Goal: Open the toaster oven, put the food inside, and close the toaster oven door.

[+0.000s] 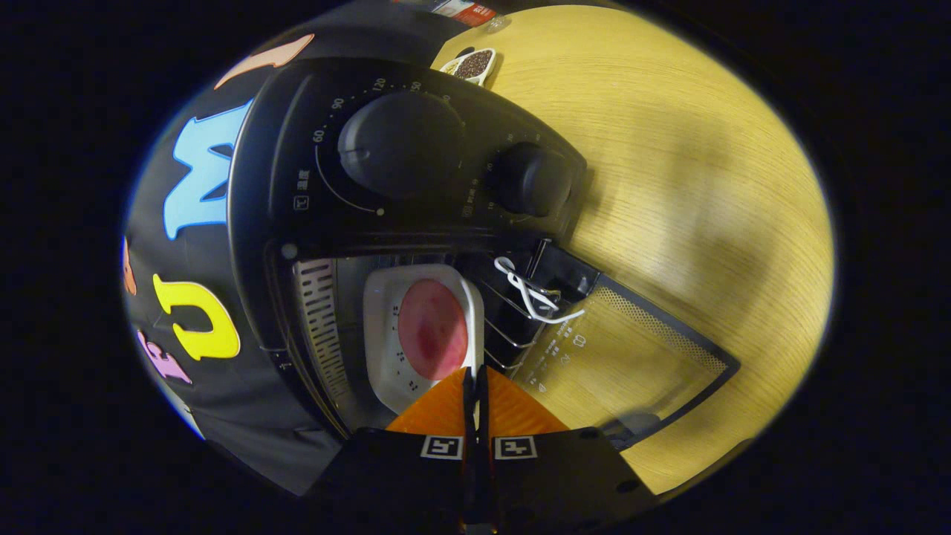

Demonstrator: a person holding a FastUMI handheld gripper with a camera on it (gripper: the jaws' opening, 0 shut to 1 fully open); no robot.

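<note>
Tray's [386, 327] near edge behind the jaws.

Black toaster oven [401, 171], white tray [386, 327] with pink-red food [432, 328], on a yellow wood-grain table [669, 148]

Oven [297, 148] looks matt black plastic with a glass door [631, 357]; table [669, 148] is smooth wood grain, tray [386, 357] glossy white.

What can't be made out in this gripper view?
- Near edge of the white tray holding the round pink food: covered by the gripper, so whether its closed jaws pinch the rim is unclear.
- Black toaster oven dial markings: too small.
- Contents of the small white dish: too small.
</note>
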